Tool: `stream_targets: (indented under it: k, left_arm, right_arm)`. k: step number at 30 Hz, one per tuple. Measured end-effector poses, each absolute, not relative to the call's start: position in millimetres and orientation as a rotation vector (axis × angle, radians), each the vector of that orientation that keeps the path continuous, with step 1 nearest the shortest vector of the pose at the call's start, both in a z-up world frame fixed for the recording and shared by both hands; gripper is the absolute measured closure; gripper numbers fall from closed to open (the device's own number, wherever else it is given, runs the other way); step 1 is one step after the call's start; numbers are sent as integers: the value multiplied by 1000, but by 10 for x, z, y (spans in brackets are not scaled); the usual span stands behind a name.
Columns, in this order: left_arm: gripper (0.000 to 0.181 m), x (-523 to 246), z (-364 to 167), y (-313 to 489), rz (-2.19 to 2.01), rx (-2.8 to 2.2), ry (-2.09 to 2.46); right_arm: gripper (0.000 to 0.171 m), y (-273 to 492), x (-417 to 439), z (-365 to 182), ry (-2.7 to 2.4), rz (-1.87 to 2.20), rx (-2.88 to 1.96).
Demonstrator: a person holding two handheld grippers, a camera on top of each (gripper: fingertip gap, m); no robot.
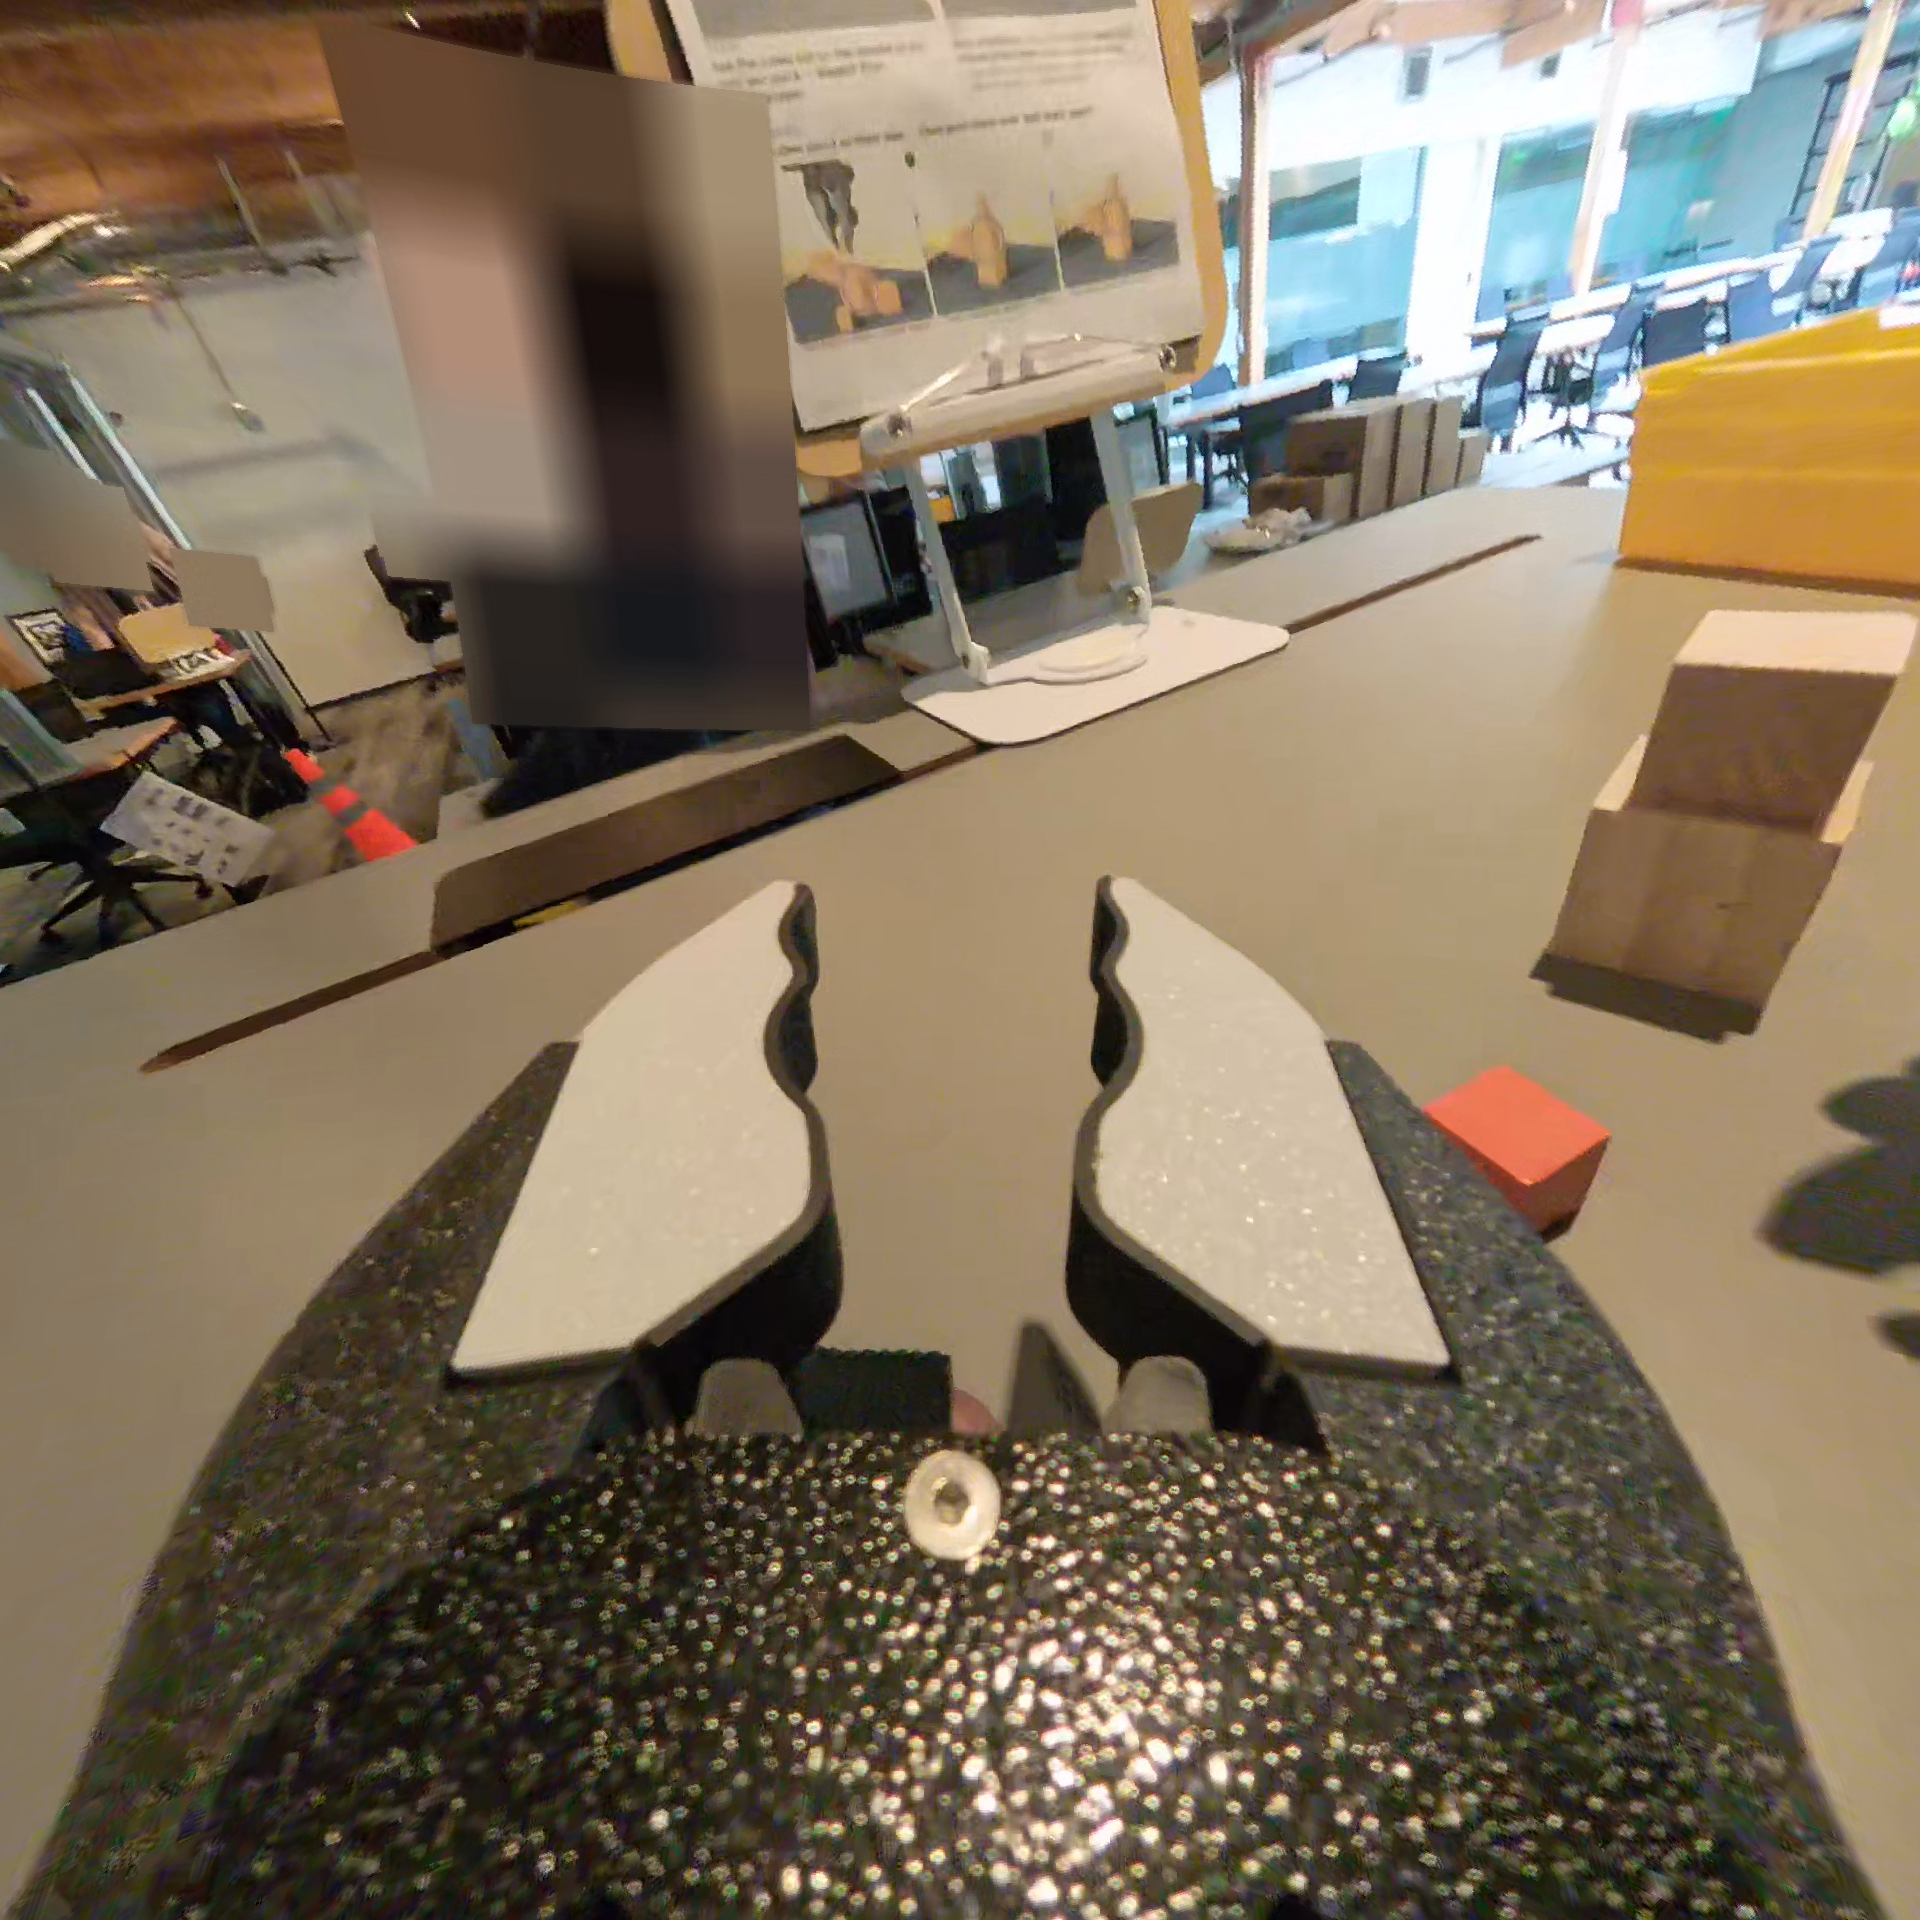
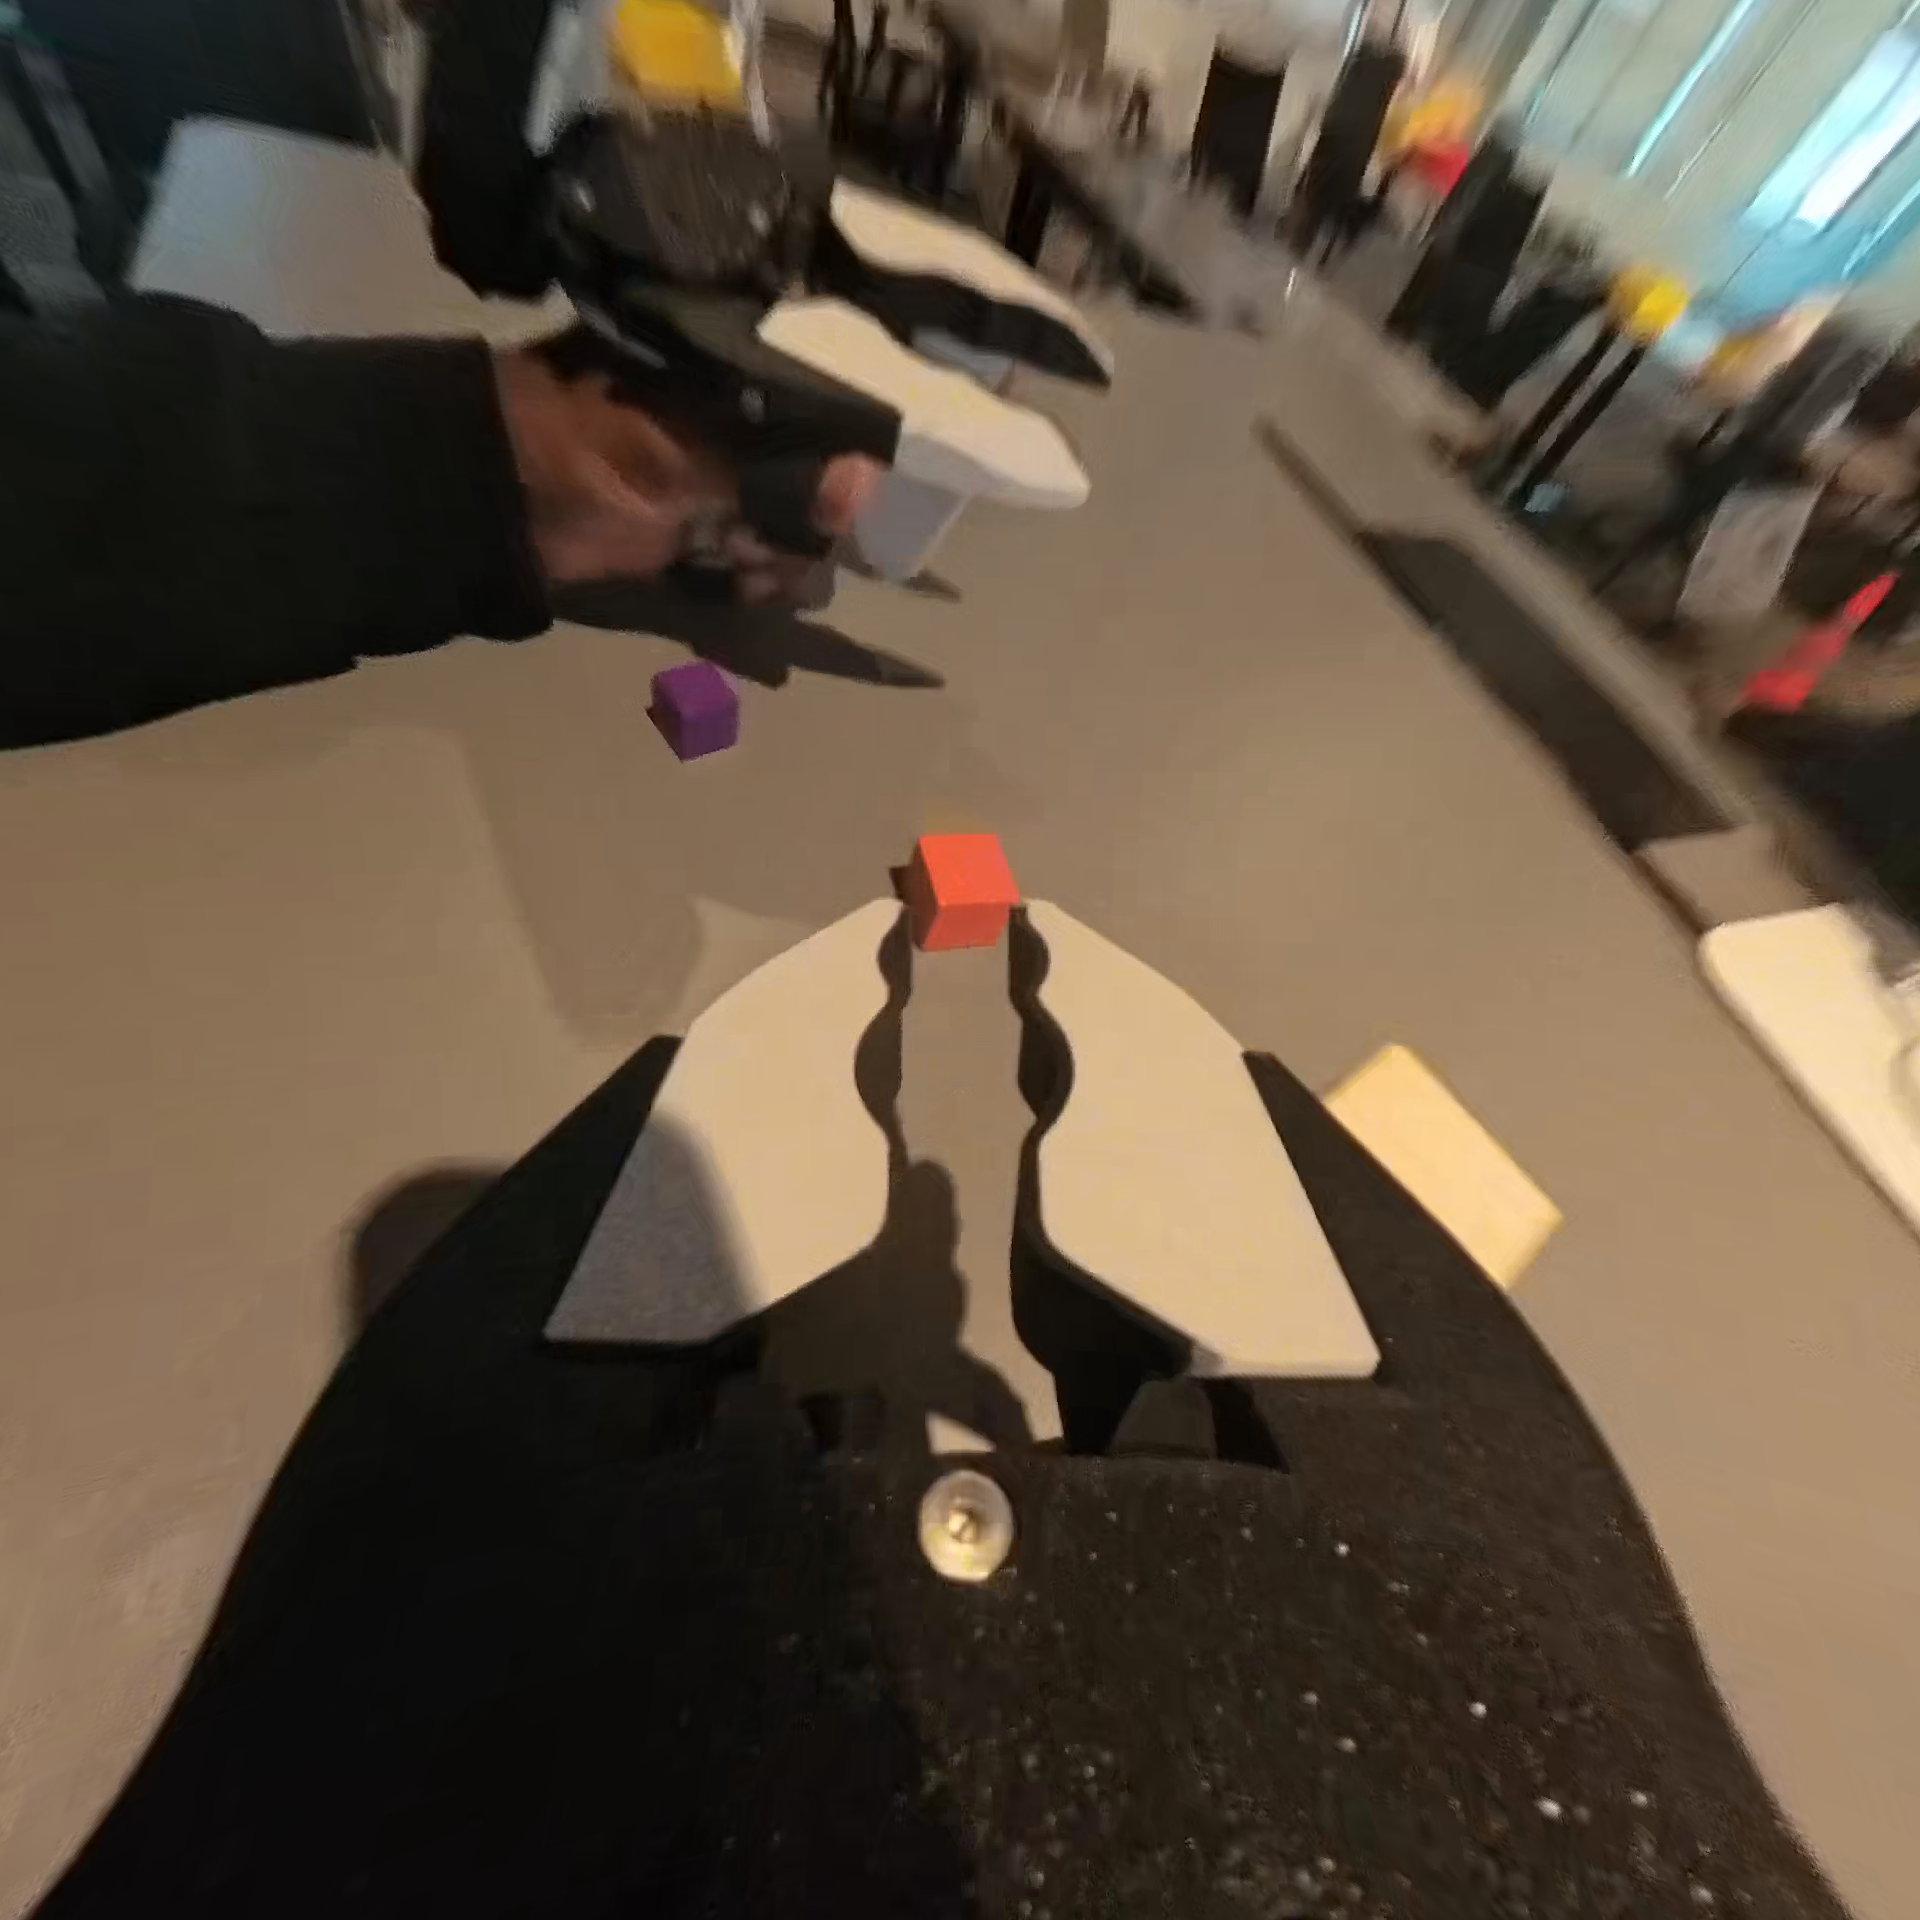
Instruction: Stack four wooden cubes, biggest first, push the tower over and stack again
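While my left gripper (image 1: 954, 935) hovers over the bare grey table (image 1: 1299, 790), its jaws stand wide apart with nothing between them. Off to my right in that view, two plain wooden cubes are already stacked: the large cube (image 1: 1704, 914) sits on the table and the medium cube (image 1: 1782, 717) rests on top, turned a little off square. A red cube (image 1: 1522, 1143) lies on the table nearer to me, just beside the left gripper's right finger and apart from the stack.

From my right wrist view, the right gripper (image 2: 958, 920) points straight at the red cube (image 2: 961, 891). Its jaws are parted by a narrow gap, and the cube sits at the fingertips; I cannot tell whether they touch it. A small purple cube (image 2: 696, 710) lies farther out on the table, to the left of the red one and well apart from it. Beyond it I see the left gripper (image 2: 1013, 410) held in a hand (image 2: 623, 488) with a dark sleeve. A pale wooden block (image 2: 1444, 1164) shows just beside my right finger.
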State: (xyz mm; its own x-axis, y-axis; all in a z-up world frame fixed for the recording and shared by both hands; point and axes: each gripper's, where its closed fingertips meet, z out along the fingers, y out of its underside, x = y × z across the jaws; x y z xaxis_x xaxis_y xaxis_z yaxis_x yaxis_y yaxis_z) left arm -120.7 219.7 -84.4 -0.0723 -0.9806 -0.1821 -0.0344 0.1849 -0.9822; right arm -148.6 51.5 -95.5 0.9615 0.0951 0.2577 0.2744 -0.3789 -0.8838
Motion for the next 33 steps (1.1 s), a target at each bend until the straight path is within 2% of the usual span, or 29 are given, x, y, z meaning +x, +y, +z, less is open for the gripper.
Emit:
stream_targets:
  k: [5, 15, 18, 25, 33]
  left_arm:
    - [134, -1193, -902, 2076, -1053, -1005, 1449]
    - [136, -1165, -930, 2106, -1078, -1052, 1464]
    - [136, -1155, -954, 2085, -1059, -1045, 1484]
    - [136, -1126, -1018, 2041, -1021, -1038, 1538]
    - [138, -1132, -991, 2076, -1058, -1060, 1514]
  right_arm:
    - [143, 928, -1462, -1304, -113, -138, -2152]
    - [123, 1151, -1333, -1666, -1, -218, -2324]
    - [123, 1201, -1305, -1726, 22, -225, -2343]
    - [142, 1245, -1284, -1811, 62, -234, -2355]
    - [142, 1247, -1275, -1806, 71, -267, -2350]
